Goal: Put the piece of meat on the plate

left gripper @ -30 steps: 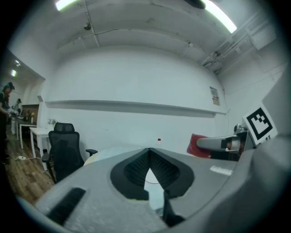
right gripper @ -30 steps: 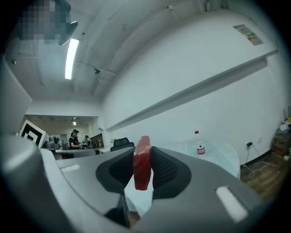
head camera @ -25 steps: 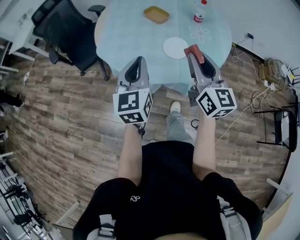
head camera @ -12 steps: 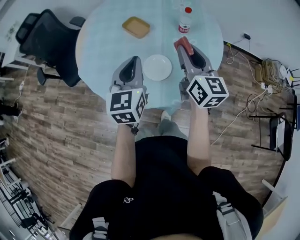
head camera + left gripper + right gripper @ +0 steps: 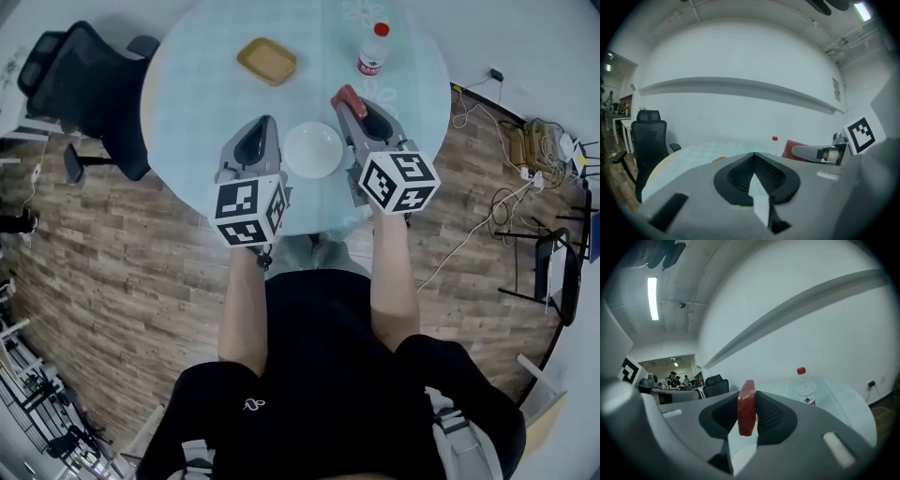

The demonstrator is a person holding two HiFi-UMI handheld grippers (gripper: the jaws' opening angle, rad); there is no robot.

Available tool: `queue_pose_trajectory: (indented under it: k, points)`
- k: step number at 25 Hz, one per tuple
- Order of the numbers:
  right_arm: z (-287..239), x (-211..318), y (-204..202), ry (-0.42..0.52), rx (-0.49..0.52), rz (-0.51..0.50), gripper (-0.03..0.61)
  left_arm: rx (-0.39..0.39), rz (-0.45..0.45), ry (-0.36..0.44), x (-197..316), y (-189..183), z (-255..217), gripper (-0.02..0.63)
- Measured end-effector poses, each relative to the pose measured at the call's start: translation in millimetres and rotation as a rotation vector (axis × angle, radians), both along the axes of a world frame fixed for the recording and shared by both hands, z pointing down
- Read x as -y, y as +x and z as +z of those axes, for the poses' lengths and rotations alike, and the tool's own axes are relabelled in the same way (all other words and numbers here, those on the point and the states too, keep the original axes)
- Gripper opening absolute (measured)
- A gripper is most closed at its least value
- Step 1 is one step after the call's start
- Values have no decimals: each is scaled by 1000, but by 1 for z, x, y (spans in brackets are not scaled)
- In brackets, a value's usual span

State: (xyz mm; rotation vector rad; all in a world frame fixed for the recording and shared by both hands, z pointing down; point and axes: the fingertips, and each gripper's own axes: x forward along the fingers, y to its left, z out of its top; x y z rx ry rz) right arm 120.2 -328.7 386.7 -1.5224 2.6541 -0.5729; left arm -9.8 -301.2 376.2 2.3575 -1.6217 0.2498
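Grey left gripper (image 5: 263, 124) nearest, pinched together on nothing, just beside the white plate (image 5: 312, 148), itself bare, near the table (image 5: 187, 94) edge. Just beyond the plate's far-right rim, clamped upright in the right gripper (image 5: 345, 101): the piece of meat (image 5: 343, 94). Carrying step, by the look of it. Next, probably — swing left over the plate, lower, let go.

The table (image 5: 187, 94) runs off the head view's far edge, its near rim hidden behind the left gripper (image 5: 264, 124) and right gripper (image 5: 348, 106). Only a red end of the meat (image 5: 341, 94) shows there, the rest covered by the jaws. The label on the bottle (image 5: 372, 52) seems too small to read.
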Motion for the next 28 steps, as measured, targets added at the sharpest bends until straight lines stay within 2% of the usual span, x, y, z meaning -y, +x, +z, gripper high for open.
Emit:
queue_pose_trajectory:
  k: [4, 10, 13, 20, 23, 28]
  points:
    - [46, 5, 1, -111, -26, 4, 101, -8, 14, -83, 12, 1, 36, -5]
    - [129, -1, -15, -329, -73, -32, 101, -21, 18, -238, 17, -8, 100, -5]
    - [164, -6, -26, -432, -94, -56, 101, -17, 22, -289, 15, -12, 120, -5]
    - [215, -17, -66, -612, -110, -141, 101, -13, -4, -319, 16, -36, 129, -5]
    - [226, -13, -82, -658, -117, -162, 102, -10, -29, -326, 18, -54, 130, -5]
    - [234, -12, -84, -704, -92, -143, 103, -40, -72, -341, 17, -70, 134, -5]
